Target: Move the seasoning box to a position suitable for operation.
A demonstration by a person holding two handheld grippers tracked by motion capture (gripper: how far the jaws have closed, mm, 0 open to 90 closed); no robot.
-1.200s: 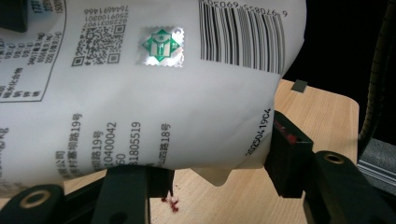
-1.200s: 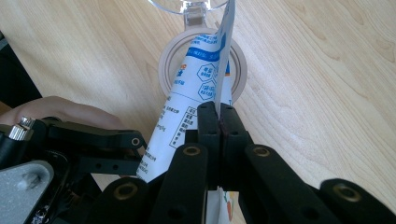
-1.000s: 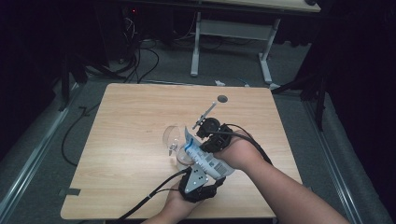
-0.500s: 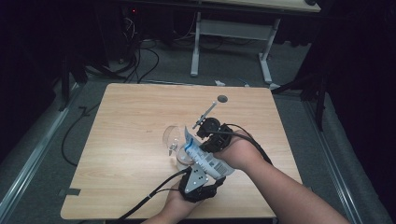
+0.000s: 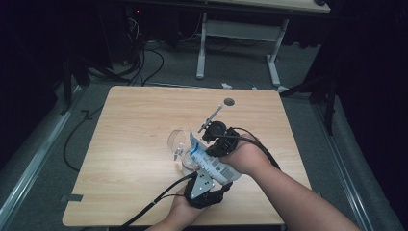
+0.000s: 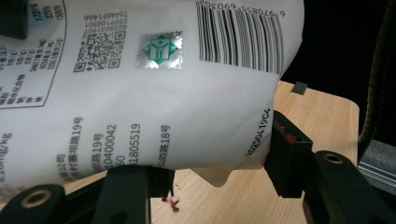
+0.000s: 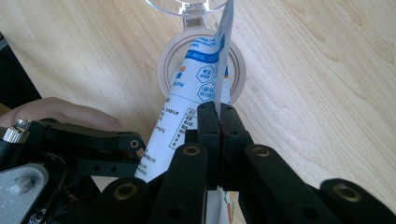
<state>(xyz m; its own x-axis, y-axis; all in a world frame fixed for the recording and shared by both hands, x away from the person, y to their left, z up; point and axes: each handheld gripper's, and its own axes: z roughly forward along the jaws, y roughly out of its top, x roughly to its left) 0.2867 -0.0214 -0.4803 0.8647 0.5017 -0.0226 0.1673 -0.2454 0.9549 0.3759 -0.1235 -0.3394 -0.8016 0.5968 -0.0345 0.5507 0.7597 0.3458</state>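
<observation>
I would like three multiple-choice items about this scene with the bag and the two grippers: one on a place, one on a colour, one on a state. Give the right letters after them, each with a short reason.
1. Where is the open end of the white bag?
A. over the round container on the table
B. on the floor
C. at the table's far edge

2. What colour is the small emblem printed on the bag?
A. red
B. green
C. yellow

3. How does the right gripper stand?
A. wide open, away from the bag
B. open around the container
C. shut on the bag's thin edge

Answers:
1 A, the right gripper view shows the bag's end lying over the container's round rim.
2 B, the left gripper view shows a green emblem beside the barcode.
3 C, its jaws meet with the bag's edge pinched between them.
</observation>
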